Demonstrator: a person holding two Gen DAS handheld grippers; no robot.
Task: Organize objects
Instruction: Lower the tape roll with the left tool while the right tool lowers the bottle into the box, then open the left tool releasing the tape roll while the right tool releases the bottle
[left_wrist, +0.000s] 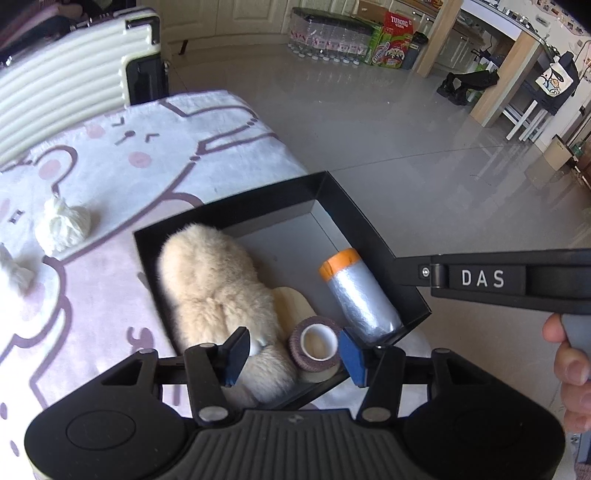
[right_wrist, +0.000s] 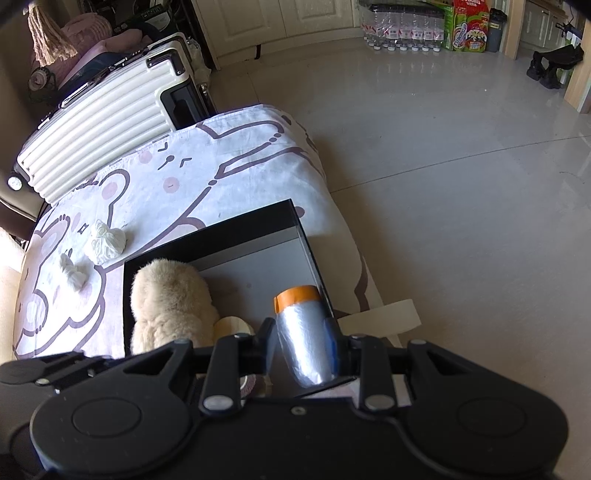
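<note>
A black box sits on the blanket-covered table and holds a beige fluffy slipper, a silver roll with an orange end, and a brown tape roll. My left gripper is open above the box's near end, its fingers on either side of the tape roll, apart from it. My right gripper is low over the box; its fingers flank the silver roll closely. The slipper lies to its left. The right gripper's arm shows at the right in the left wrist view.
Two white knotted cloth bundles lie on the pink bear-print blanket left of the box. A cream suitcase stands behind the table. The tiled floor lies to the right, with bottles and cartons at the far wall.
</note>
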